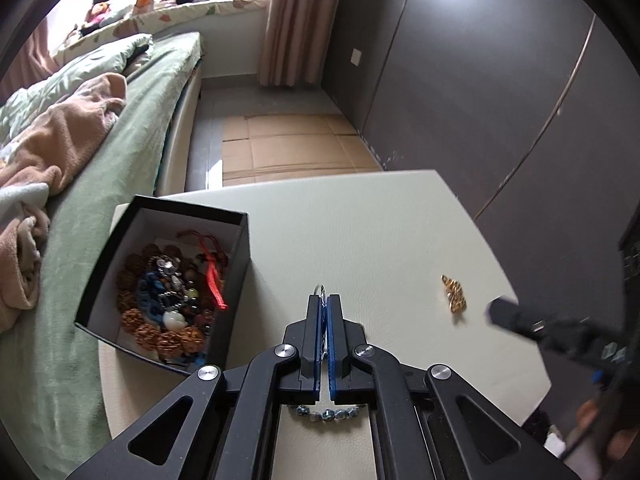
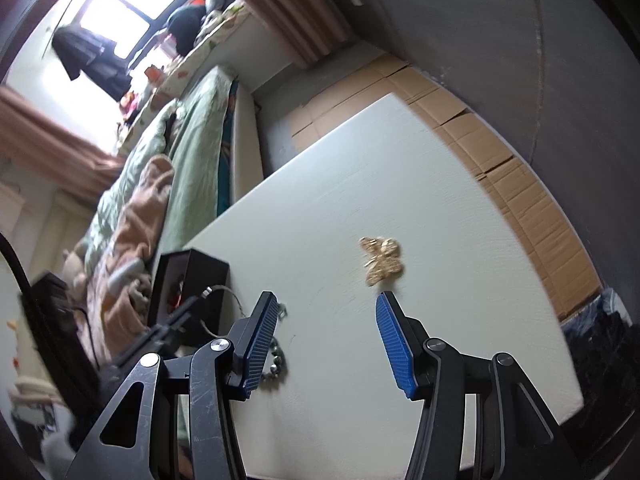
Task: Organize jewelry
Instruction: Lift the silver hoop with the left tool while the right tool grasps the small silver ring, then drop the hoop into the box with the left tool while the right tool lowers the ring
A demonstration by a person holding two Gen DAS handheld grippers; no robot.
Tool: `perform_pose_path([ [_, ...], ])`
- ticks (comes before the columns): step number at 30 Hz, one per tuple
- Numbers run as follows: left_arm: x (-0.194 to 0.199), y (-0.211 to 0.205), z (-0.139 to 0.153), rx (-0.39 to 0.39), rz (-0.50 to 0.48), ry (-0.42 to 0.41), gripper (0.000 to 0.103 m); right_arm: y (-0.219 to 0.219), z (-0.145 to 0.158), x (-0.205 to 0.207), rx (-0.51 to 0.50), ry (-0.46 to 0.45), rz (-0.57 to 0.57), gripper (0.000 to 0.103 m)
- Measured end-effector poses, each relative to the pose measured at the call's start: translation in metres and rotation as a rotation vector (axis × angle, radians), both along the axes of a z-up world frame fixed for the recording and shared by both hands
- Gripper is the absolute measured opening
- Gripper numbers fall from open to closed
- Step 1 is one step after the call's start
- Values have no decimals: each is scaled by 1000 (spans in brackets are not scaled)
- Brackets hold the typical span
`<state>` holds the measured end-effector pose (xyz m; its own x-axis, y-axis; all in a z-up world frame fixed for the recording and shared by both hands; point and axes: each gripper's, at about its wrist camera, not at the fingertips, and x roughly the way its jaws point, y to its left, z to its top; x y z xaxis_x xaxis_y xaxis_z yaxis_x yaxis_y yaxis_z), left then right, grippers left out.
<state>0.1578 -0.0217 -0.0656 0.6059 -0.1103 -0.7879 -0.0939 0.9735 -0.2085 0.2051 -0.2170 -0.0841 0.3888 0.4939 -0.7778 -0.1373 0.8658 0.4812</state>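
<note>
My left gripper (image 1: 325, 300) is shut on a silver-chain bracelet with dark beads (image 1: 326, 413); its loop pokes past the tips and the beads hang below the jaws, just above the table. The bracelet also shows in the right wrist view (image 2: 276, 364). A black jewelry box (image 1: 168, 280) full of beads and a red tassel stands left of the left gripper; it also shows in the right wrist view (image 2: 192, 280). A gold chain piece (image 1: 454, 294) lies on the white table (image 1: 380, 232). My right gripper (image 2: 326, 308) is open just short of the gold piece (image 2: 380, 258).
A bed with green sheets and a pink blanket (image 1: 60, 152) runs along the table's left side. Flattened cardboard (image 1: 288, 144) covers the floor beyond the table. A grey wardrobe wall (image 1: 480, 80) stands to the right.
</note>
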Motion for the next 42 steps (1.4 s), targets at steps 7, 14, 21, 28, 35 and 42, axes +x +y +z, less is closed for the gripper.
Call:
perform_pose_path([
  [7,-7,20,17,-59,14,-41,2,35,-12,1,-73,-6,85,52],
  [14,-16,50,33,-113,57,-87,2,73,-19,5,-166,-37,205,44],
  [21,-22,76,41,-153,93,-108,2,101,-35,4,-276,-40,286,34],
  [28,-27,101,43,-191,134,-120,2,116,-44,0,-400,-89,304,34],
  [35,-29,121,41,-204,179,-123,2,130,-42,-10,-483,-131,364,14],
  [42,-20,125,31,-272,193,-128,2,126,-28,-11,-408,-149,339,14],
])
